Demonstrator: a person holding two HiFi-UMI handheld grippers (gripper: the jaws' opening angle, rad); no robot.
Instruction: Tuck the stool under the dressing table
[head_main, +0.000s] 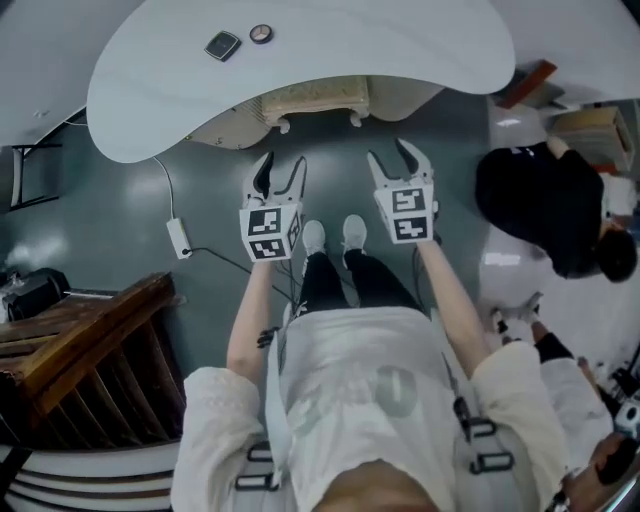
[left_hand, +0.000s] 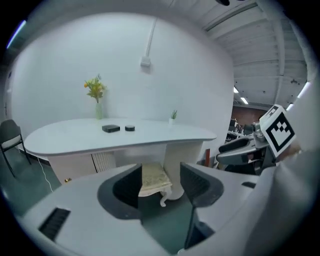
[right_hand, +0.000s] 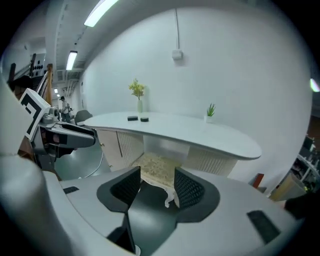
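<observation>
Stool (head_main: 313, 99) beneath table (head_main: 400, 40) — floor (head_main: 340, 170) free

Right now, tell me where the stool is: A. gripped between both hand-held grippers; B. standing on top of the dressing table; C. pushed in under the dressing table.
C: the stool stands under the dressing table, only its front edge and legs showing in the head view.

The left forearm (head_main: 248, 325) and right forearm (head_main: 452, 300) reach forward side by side. The left gripper (head_main: 281, 170) and right gripper (head_main: 393, 152) are held apart from each other, apparently tilted slightly downward. Each gripper's jaws stand apart, with nothing pressed between the pads.
</observation>
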